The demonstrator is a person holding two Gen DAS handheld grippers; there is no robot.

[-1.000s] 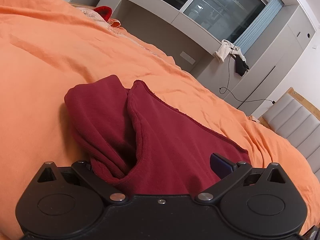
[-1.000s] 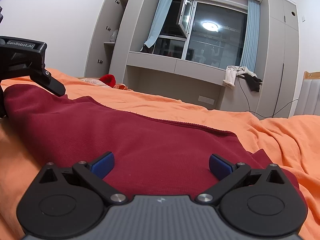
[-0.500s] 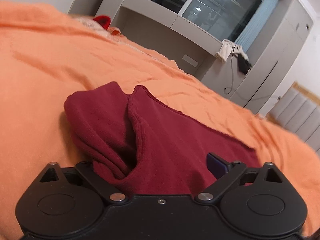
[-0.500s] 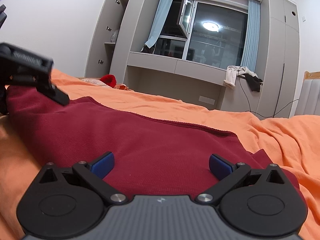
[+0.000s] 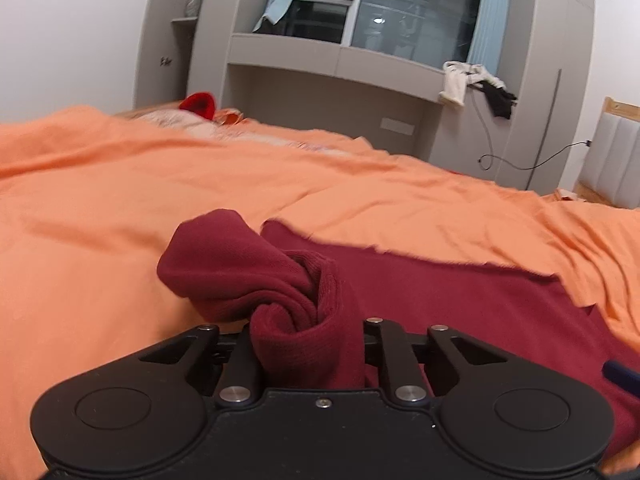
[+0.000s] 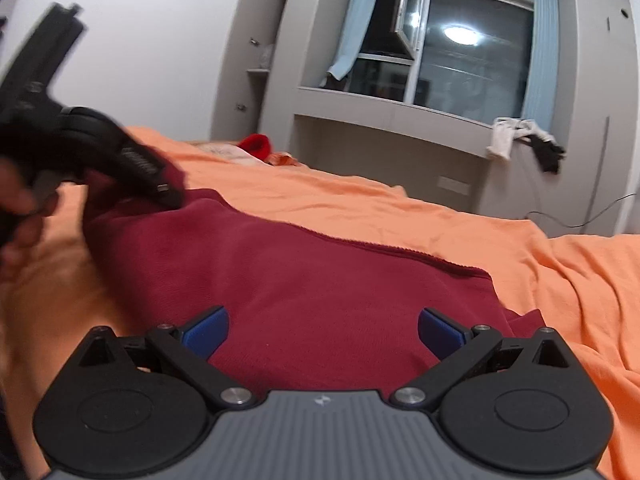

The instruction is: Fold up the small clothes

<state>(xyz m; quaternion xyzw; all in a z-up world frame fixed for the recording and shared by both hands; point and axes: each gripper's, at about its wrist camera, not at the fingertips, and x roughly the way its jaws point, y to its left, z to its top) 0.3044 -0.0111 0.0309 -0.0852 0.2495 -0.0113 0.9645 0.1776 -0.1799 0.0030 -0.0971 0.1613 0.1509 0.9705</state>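
Observation:
A dark red garment (image 5: 460,300) lies on the orange bedsheet (image 5: 120,200). My left gripper (image 5: 308,344) is shut on a bunched corner of the garment, and the cloth hides its pads. It also shows blurred at the left of the right wrist view (image 6: 140,168), lifting that corner. My right gripper (image 6: 322,330) is open, its blue pads (image 6: 206,330) wide apart over the garment's near edge (image 6: 320,280).
A bright red item (image 6: 256,145) and patterned cloth lie at the bed's far edge. Grey cabinets and a window stand behind, with clothes (image 6: 520,136) hanging on the shelf. A padded headboard (image 5: 612,164) is at the right.
My left gripper has closed on the garment's left corner, bunched it and lifted it. The right gripper stays open but has tilted.

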